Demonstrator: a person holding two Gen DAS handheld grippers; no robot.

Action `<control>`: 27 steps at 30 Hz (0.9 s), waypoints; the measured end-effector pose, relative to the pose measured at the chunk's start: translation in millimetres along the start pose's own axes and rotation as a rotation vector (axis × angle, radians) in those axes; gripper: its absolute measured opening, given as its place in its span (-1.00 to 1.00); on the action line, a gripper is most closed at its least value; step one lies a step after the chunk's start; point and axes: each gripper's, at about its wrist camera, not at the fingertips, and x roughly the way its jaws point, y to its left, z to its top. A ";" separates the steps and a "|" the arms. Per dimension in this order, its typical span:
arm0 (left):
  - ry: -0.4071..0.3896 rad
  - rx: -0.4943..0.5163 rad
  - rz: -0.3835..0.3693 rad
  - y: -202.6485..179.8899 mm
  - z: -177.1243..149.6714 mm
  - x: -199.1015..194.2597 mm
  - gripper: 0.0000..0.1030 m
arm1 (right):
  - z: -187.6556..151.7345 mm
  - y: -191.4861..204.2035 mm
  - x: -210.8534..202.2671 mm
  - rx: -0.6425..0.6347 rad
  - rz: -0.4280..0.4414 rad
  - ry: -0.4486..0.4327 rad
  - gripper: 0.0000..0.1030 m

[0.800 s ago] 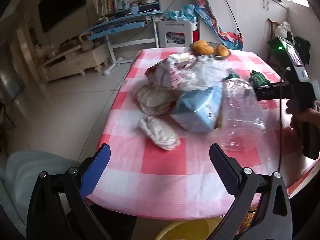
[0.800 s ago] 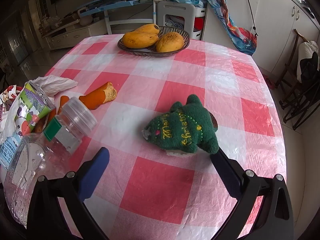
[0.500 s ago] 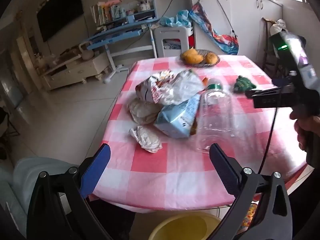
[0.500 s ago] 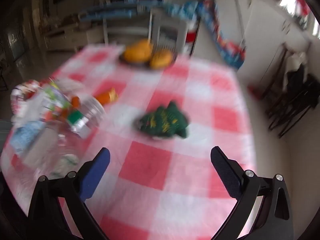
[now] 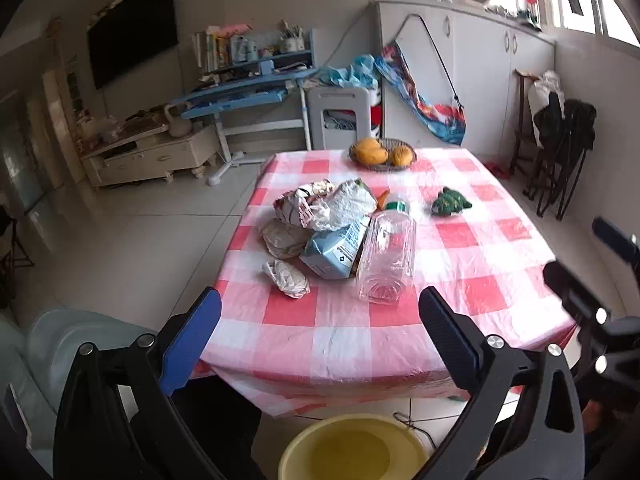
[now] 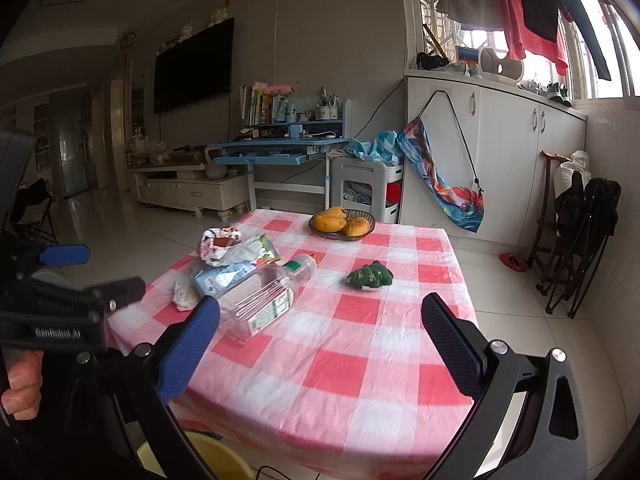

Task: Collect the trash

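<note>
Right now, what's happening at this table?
A person holds a pair of tongs in each hand, both open and empty, back from the near edge of the checked table. Left tongs face the trash pile: clear plastic bottle, blue carton, crumpled wrappers, wadded paper. Right tongs hover nearby. A yellow bucket sits below the edge. Nothing is picked up yet.
</note>
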 end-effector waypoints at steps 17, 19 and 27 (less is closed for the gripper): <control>0.082 -0.024 0.073 4.3 -8.3 27.9 0.86 | -26.3 2.1 18.3 0.099 0.094 0.096 0.88; 0.084 -0.011 0.070 1.0 -8.9 26.5 0.86 | -26.0 3.8 16.9 0.101 0.099 0.103 0.88; 0.054 0.014 0.067 0.8 -7.7 10.0 0.86 | -14.4 24.8 0.7 0.037 0.102 0.092 0.88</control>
